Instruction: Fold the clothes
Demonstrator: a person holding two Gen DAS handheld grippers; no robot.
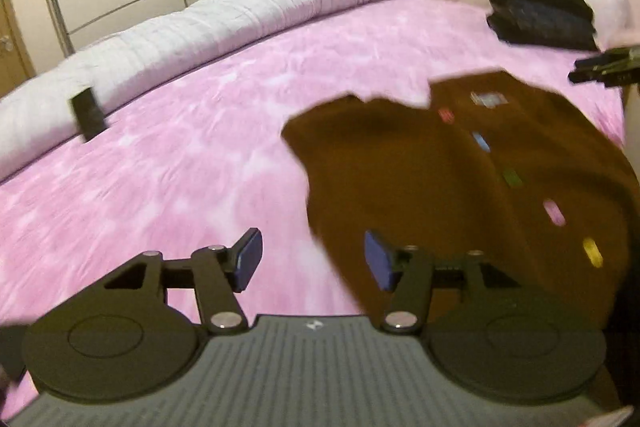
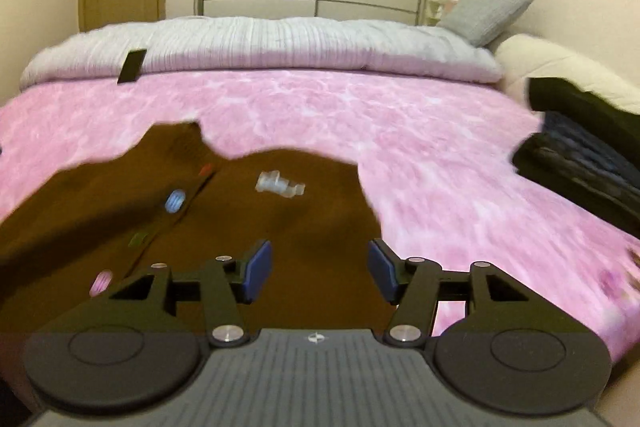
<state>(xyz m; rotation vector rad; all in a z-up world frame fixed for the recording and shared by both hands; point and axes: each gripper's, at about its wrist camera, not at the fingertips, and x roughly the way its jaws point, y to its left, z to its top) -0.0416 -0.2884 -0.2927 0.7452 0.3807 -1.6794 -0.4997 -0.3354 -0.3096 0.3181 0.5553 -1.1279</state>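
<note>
brown cardigan [image 1: 420, 179]: rumpled, spread on pink bedspread [image 1: 180, 155]
left gripper [image 1: 312, 261]: released, empty
right gripper [image 2: 320, 271]: released, above cloth
risk: pinching one layer only, skewing fold

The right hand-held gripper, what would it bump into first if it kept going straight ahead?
Most likely the brown garment. The right hand-held gripper is open and points across it, with pink bedspread beyond. Depth is hard to judge here.
</note>
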